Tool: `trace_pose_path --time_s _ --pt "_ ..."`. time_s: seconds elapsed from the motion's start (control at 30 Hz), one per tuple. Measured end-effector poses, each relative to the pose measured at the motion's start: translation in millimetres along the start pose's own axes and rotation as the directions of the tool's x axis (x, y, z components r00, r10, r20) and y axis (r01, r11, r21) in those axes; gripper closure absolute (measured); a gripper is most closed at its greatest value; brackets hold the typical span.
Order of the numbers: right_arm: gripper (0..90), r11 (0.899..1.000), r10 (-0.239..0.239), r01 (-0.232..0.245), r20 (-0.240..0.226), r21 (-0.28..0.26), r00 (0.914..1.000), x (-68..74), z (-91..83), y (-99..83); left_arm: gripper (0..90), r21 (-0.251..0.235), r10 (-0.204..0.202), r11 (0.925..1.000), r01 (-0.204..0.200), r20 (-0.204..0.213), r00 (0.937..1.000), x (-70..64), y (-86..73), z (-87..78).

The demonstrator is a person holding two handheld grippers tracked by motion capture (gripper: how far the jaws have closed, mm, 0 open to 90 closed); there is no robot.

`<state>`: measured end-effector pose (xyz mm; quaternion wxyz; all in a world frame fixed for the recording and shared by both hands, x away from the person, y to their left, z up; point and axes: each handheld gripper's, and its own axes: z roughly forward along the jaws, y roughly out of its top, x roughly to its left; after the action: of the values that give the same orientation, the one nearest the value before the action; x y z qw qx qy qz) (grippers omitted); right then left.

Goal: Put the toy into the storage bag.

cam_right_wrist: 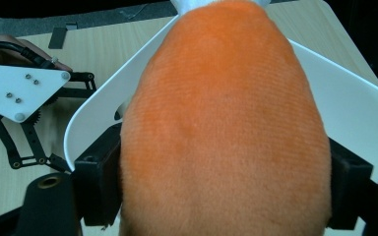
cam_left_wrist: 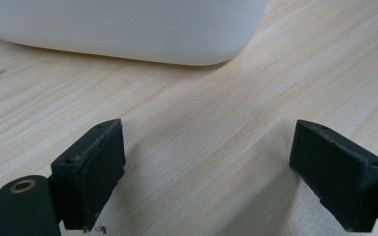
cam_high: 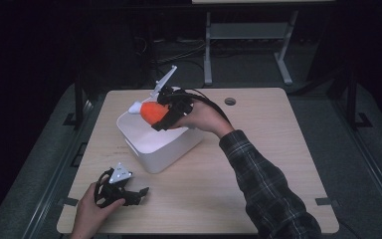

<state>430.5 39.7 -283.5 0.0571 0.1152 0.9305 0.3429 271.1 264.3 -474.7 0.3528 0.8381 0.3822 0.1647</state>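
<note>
**Right hand-held gripper holds plush toy above bin**

The right hand-held gripper [cam_high: 155, 115] is clamped on the orange plush toy [cam_high: 152, 111], one jaw pressing each side of its body. The toy hangs over the open white bin [cam_high: 171, 144], which stands on the worktop [cam_high: 258, 149]. The left hand-held gripper [cam_high: 137, 194] rests on the worktop near the bin, jaws spread wide and holding nothing.

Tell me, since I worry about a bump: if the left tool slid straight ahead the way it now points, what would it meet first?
Most likely the white bin. The left tool sits open and empty over bare table, and the bin's wall stands right ahead with nothing between.
</note>
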Motion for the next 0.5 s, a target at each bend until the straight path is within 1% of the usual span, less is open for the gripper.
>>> trace_pose_path --time_s 0.23,0.37,0.5 --pt "21.3 1.0 -0.009 0.01 -0.011 0.018 0.9999 -1.9 15.1 7.9 12.7 0.0 -0.003 1.0 0.003 0.001 1.0 -0.2 0.0 0.0" --pt "21.3 1.0 -0.016 0.016 -0.019 0.024 0.9997 -2.2 24.6 12.9 12.7 0.002 0.003 1.0 -0.003 0.0 1.0 0.2 0.0 -0.2" --pt "21.3 0.999 -0.027 0.028 -0.022 0.041 0.9994 -1.8 33.9 15.5 12.7 0.002 0.003 1.0 -0.003 0.0 1.0 0.2 0.0 -0.1"
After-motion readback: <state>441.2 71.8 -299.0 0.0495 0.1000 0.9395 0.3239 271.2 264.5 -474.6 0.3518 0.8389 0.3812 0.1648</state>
